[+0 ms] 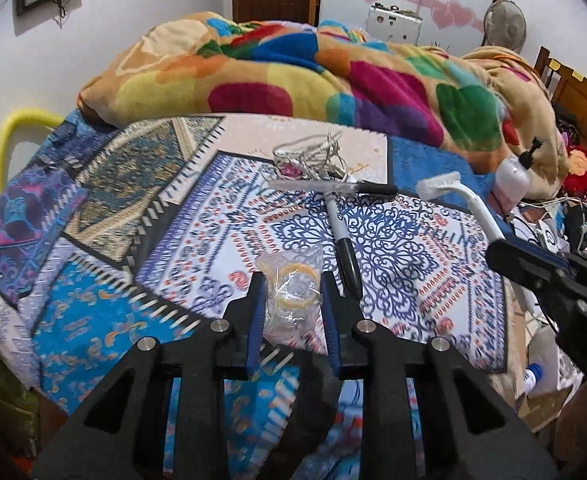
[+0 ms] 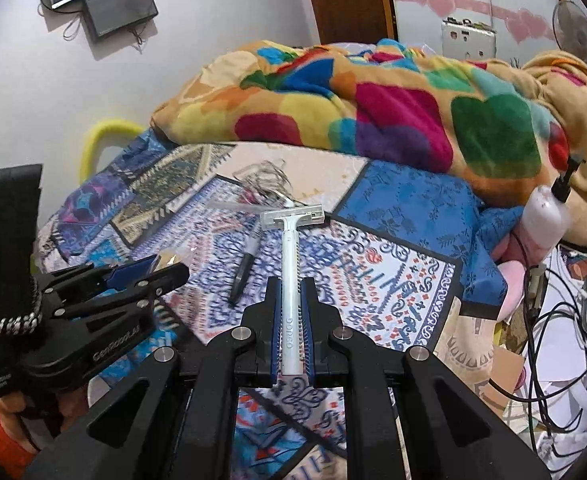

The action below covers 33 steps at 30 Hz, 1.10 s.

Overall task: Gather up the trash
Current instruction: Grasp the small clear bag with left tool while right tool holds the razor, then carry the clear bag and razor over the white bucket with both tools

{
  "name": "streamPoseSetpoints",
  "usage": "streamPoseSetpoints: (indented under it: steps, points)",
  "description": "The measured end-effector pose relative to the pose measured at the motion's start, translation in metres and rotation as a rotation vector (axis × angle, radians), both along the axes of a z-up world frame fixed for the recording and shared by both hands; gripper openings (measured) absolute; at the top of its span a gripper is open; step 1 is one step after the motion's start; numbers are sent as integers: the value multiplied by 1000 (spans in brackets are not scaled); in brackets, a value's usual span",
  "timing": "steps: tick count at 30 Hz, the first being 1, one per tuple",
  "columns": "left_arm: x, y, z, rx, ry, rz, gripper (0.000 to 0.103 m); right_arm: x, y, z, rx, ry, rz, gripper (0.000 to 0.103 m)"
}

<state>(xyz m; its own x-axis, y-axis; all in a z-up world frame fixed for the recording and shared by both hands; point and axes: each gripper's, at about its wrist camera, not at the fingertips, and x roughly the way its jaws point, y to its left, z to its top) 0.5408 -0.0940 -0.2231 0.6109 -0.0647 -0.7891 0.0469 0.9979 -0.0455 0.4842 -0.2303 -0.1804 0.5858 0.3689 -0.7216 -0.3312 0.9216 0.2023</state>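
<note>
Left wrist view, nearest item: left gripper (image 1: 291, 280), jaws closed onto a crumpled clear plastic bag (image 1: 291, 292) holding yellow rubber bands, lifted just over the patterned bedspread (image 1: 393, 240).
Right wrist view, nearest item: right gripper (image 2: 291, 292), jaws clamped on the handle of a white disposable razor (image 2: 291, 264); razor head points forward, clear of the cloth as far as can be judged.
Next out: black marker (image 1: 343, 236) lying on the bedspread, just right of the bag.
Beyond it: a clear-capped pen (image 1: 325, 187) lying crosswise, touching a tangle of pale cable (image 1: 313, 156).
Far right edge: pump bottle (image 2: 543, 216), tilted against the bedding.
Rear: multicoloured fleece blanket (image 1: 313, 76), heaped.
Handling note, as judgement: both pieces appear secured, so carry each level to the bin. Keep pressure even on the slippery bag, and keep the razor head away from fabric and cables.
</note>
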Motion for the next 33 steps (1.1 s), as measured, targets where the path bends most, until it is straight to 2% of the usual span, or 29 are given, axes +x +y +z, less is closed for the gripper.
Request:
streamPoseSetpoints:
  steps: [8,16,25,33]
  points:
    - [-47,28,42,0,-49,32,26,-30,29,41,-6,-76,55,9]
    - [-106,70,74,-11,-107,88,26,-62,65,67,11,-111,117,9]
    - [-172,135,84,-30,-121,189,26,-101,124,83,9,-135,226,9]
    - [-228,206,72,-38,-109,304,26,-135,187,78,9,-114,346,9]
